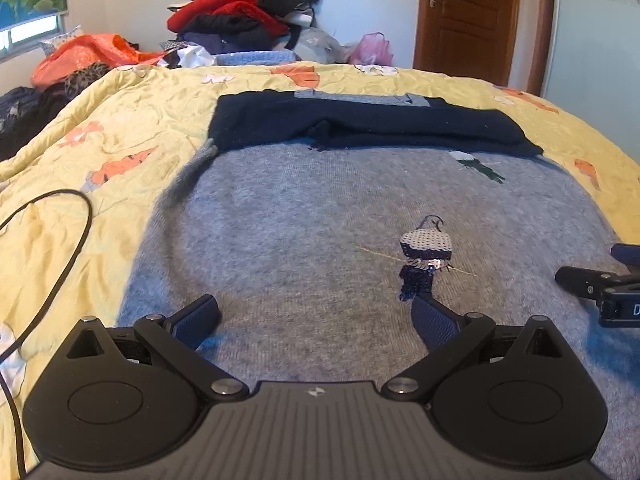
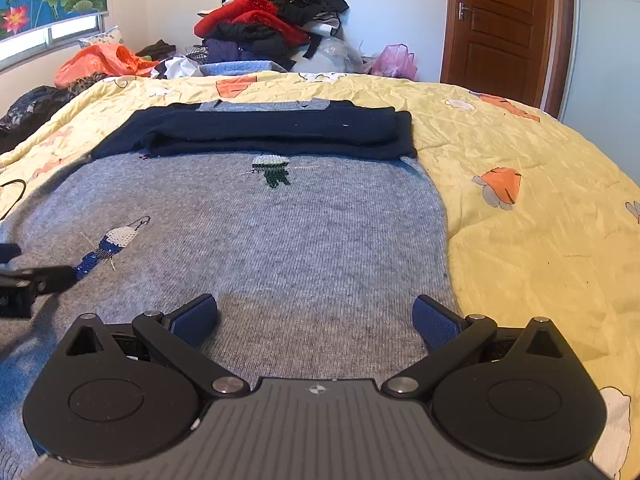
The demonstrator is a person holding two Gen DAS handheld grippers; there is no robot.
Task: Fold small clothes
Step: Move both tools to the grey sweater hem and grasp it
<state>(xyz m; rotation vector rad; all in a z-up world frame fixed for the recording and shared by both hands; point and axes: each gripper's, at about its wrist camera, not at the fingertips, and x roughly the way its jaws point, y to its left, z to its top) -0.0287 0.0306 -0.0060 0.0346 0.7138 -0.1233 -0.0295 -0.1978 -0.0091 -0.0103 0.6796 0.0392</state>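
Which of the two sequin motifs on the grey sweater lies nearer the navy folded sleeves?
The green-and-white sequin motif, just below the navy sleeves; the blue-and-white sequin motif sits lower, toward the fingers.

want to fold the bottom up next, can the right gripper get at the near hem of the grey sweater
Probably yes: the right gripper is open, low over the grey sweater, nothing lies between its fingers and the fabric, though the hem itself is out of view.

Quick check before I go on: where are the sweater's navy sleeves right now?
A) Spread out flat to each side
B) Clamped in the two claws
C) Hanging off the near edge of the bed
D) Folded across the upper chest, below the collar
D: the navy sleeves lie folded in a band across the top of the grey sweater, and both the left claw and right claw are open and empty.
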